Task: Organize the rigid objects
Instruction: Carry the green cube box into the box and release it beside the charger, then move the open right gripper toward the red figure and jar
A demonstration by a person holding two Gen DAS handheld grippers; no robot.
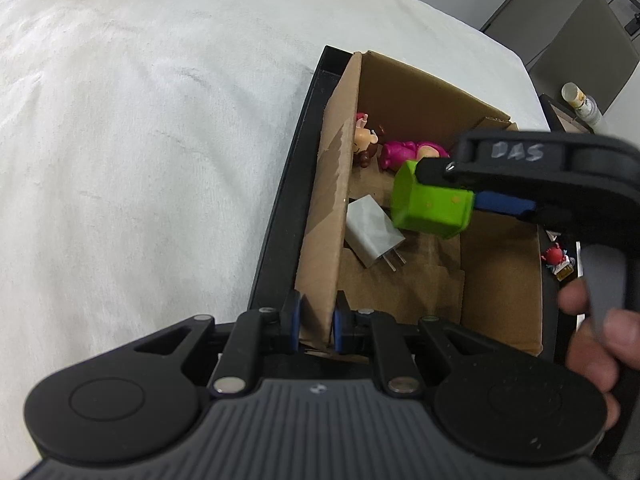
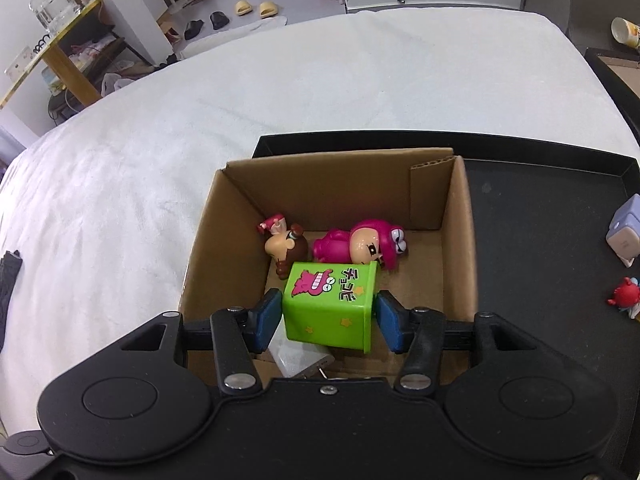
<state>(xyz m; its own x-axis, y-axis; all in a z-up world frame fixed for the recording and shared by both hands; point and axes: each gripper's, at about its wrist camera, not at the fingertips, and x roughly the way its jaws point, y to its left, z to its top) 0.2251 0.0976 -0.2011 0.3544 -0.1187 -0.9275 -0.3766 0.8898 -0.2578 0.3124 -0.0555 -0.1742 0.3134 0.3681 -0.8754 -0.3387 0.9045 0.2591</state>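
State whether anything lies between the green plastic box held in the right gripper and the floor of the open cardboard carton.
Partly. A white wall charger lies on the carton floor under the green box, which the right gripper holds. A pink figurine and a brown-haired one lie beyond it. Bare floor shows to the right.

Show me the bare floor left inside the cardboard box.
Free: the box floor along its right wall and near right corner. Crowded: far left, with two dolls, and the near left, where the charger lies.
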